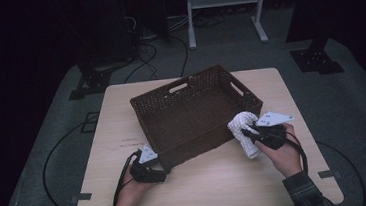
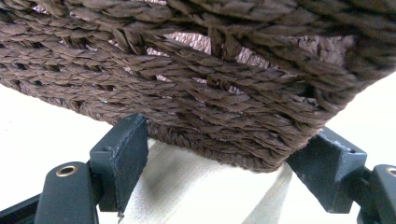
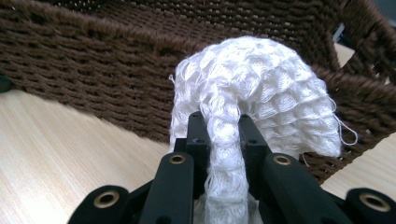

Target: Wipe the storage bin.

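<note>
High view: white waffle-knit cloth (image 1: 244,130) hangs bunched at the basket's near right corner, long axis running up and down, lower end over the table. Right gripper (image 1: 252,132) pinches its gathered middle. Left gripper (image 1: 160,163) straddles the near left corner of the brown woven wicker basket (image 1: 192,117), jaws wide against it. Pale wood-grain table (image 1: 218,185); grey floor, dark room.

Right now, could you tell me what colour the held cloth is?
White cloth, waffle-textured; clearest in the right gripper view.
</note>
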A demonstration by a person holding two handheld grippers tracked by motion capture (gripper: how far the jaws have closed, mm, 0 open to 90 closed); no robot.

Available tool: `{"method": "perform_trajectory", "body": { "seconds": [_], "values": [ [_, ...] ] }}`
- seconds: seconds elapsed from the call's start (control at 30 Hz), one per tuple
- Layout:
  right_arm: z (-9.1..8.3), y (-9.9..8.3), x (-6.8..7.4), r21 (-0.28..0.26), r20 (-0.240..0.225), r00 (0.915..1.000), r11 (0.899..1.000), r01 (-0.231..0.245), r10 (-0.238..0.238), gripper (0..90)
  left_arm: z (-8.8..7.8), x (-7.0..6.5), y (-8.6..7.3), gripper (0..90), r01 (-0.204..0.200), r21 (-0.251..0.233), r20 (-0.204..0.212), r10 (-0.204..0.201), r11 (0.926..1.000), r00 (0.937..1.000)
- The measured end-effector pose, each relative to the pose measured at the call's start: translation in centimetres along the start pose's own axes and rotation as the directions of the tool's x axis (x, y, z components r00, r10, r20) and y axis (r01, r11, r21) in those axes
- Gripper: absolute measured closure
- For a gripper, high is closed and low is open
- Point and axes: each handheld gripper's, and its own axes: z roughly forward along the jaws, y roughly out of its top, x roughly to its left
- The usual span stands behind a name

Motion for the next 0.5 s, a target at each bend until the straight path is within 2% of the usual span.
{"method": "perform_trajectory", "body": {
  "seconds": [0.5],
  "values": [
    [2.3,-1.1,0.0,0.099,-0.022,0.9997,0.995,-0.010,0.012,78.5,0.0,0.0,0.0,22.2,0.000,0.000,0.000,0.000,1.0000,1.0000]
  ]
}}
